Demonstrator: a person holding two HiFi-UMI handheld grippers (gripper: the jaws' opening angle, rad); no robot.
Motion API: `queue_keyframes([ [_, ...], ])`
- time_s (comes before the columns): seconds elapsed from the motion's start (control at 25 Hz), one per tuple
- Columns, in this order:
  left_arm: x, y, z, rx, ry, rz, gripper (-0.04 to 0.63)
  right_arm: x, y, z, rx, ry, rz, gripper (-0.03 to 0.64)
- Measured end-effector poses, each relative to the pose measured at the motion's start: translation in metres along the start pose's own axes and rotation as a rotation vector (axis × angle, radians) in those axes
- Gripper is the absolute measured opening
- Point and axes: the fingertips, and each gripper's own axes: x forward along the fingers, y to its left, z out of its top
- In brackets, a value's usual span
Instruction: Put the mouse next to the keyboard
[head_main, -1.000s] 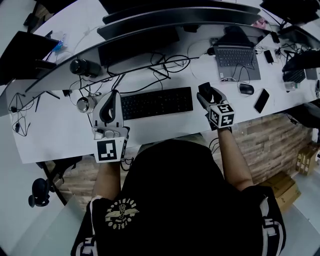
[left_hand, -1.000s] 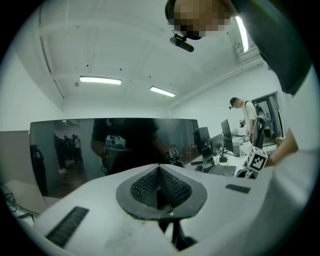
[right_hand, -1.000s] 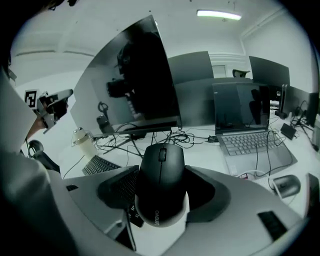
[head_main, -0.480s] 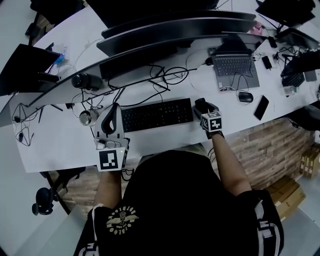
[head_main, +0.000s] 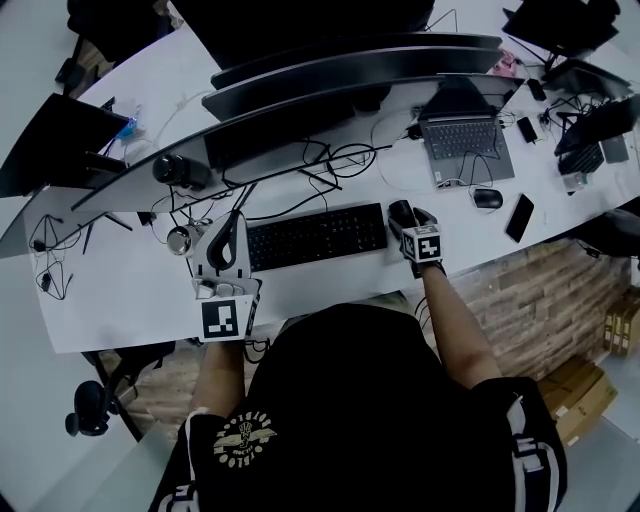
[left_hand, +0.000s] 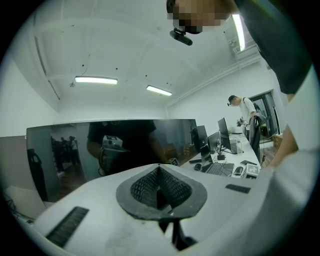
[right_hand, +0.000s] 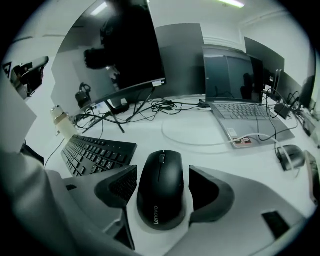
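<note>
The right claw (right_hand: 161, 186) has come down to the worktop (head_main: 320, 285) since a second ago, when it hung higher above it, and its jaws have just been opening. They now stand as wide as I have seen them. The black mouse (right_hand: 161, 192) lies between them, flat on the worktop, with a thin strip of white showing on each side, so neither pad seems to press on it any longer.

The mouse sits just beside the right end of the keyboard (right_hand: 97, 152), a little nearer the person than its far edge. (The other mouse (head_main: 487, 198), over by the laptop (head_main: 465, 140), is well apart and plays no part in this.)

To my eye the placing itself is done: the mouse is where the task wants it, and it has been let go. What remains is to draw the claw back without nudging the mouse, since the gaps are slim.

The left claw (left_hand: 159, 192) has hardly stirred. It is closed on nothing and points almost level from the keyboard's left end.
</note>
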Motion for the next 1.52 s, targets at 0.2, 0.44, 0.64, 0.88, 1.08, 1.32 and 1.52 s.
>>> queue_keyframes([
  [0.2,-0.007,0.008,0.005,-0.022,-0.011,-0.010,0.002,-0.034,-0.001,0.020,-0.008,-0.093,-0.013,0.313],
  [0.44,-0.020,0.015,0.001,-0.079,-0.014,-0.024,0.002,-0.092,0.015,0.060,-0.042,-0.303,-0.010,0.200],
  [0.64,-0.038,0.022,0.008,-0.071,-0.058,-0.013,0.002,-0.157,0.041,0.103,-0.070,-0.533,-0.026,0.027],
  [0.88,-0.065,0.045,0.020,-0.067,-0.088,0.068,0.002,-0.226,0.077,0.144,-0.110,-0.730,-0.007,0.002],
  [1.08,-0.088,0.061,0.032,-0.109,-0.141,0.088,0.002,-0.268,0.108,0.166,-0.148,-0.833,0.014,0.002],
  [1.32,-0.111,0.073,0.053,-0.134,-0.182,0.087,0.002,-0.315,0.146,0.195,-0.180,-0.902,0.039,0.000],
  [1.52,-0.122,0.081,0.050,-0.171,-0.201,0.077,0.002,-0.336,0.165,0.207,-0.211,-0.937,0.034,0.000],
])
